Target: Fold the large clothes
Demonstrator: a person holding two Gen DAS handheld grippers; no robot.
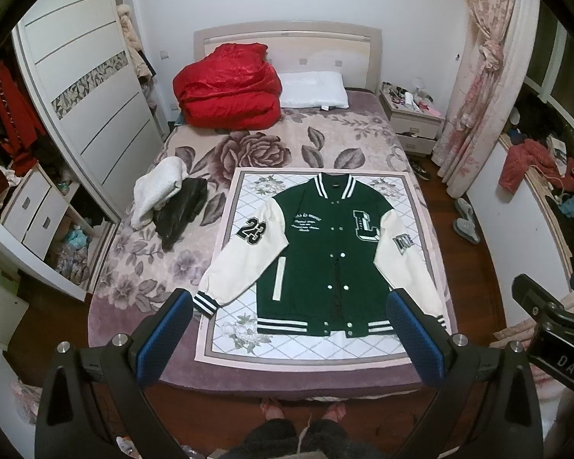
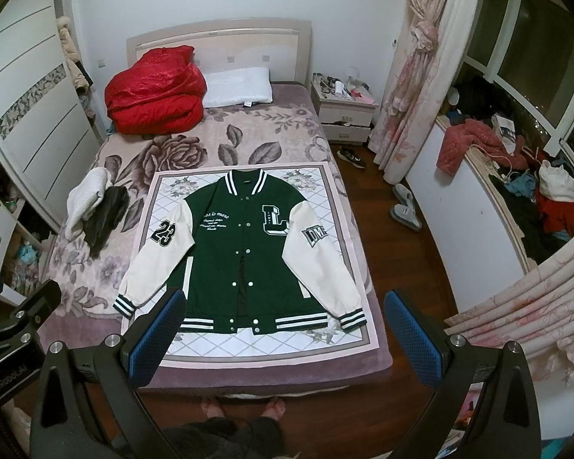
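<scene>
One green varsity jacket with cream leather-look sleeves (image 1: 325, 252) lay flat and face up on one white quilted floral mat with a pink border (image 1: 229, 344), straight ahead of and below both claws. The left gripper (image 1: 291, 338) hung above the foot of the bed with its two blue-padded fingers spread wide, holding nothing; the jacket's striped hem showed between them. The right gripper (image 2: 287, 334) was likewise spread wide and empty, its near finger over the jacket's hem and its far finger out over the wooden floor.

The jacket had two sleeves, each ending in a striped cuff. The sleeve to the claws' left carried a black "23" patch (image 2: 163, 234); the chest bore a large letter "L" (image 2: 274, 221) and white script beginning "…is more", the smaller lines under it too fine to read. The other sleeve had a patch that read roughly "DMC".

Beyond the mat, on the rose-patterned bedspread (image 1: 287, 141), sat one red folded quilt (image 1: 227, 90) and one white pillow (image 1: 313, 90) touching it. Left of the mat lay one white fleecy garment (image 1: 157, 191) and one black garment (image 1: 181, 210), touching each other.

Far ahead to the right, one bedside cabinet (image 2: 344, 113) had its lower drawer pulled ajar and small clutter on top. The other gripper's body, seen in each view, showed partial lettering: "DAS" and "enRoboLAI".
</scene>
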